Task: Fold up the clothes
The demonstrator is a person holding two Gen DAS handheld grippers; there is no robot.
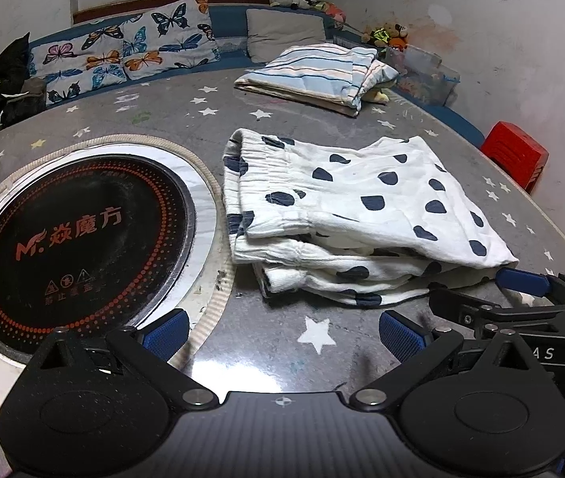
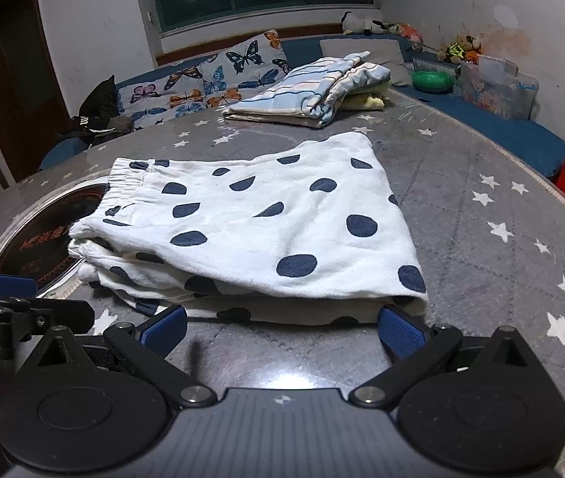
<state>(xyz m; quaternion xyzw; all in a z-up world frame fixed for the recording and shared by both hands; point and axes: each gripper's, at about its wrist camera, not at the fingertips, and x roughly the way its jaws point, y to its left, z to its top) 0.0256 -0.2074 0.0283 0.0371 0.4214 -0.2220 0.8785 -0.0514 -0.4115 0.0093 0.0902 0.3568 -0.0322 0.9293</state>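
Round table (image 1: 274, 342): glossy clear top over a grey quilted cloth printed with white stars; the far rim curves out of frame on both sides. Set into it on the left, a circular black glass cooktop (image 1: 79, 239) with orange dot rings and orange lettering, ringed by a pale woven border; in the right wrist view only a sliver of it shows behind the garment. Task item: white polka-dot garment (image 2: 250, 231), soft crinkled cotton with dark blue dots, folded into a roughly trapezoid stack of several layers, elastic gathered waistband at the far left end; it lies flat at the table's centre, just right of the cooktop. The lower layers are hidden by the top flap, so the garment type cannot be confirmed. Beyond it, a folded striped cloth (image 1: 314, 75), pale blue and cream, rests near the far table edge with something yellow tucked under it, mostly covered. Butterfly-print cushions (image 1: 123, 47) line a blue bench behind. Left gripper (image 1: 284, 332): blue ribbed pads spread wide, nothing between them, over bare table near the garment's near edge. Right gripper (image 2: 282, 328): pads likewise apart and empty, just before the garment's near fold; contact cannot be told.
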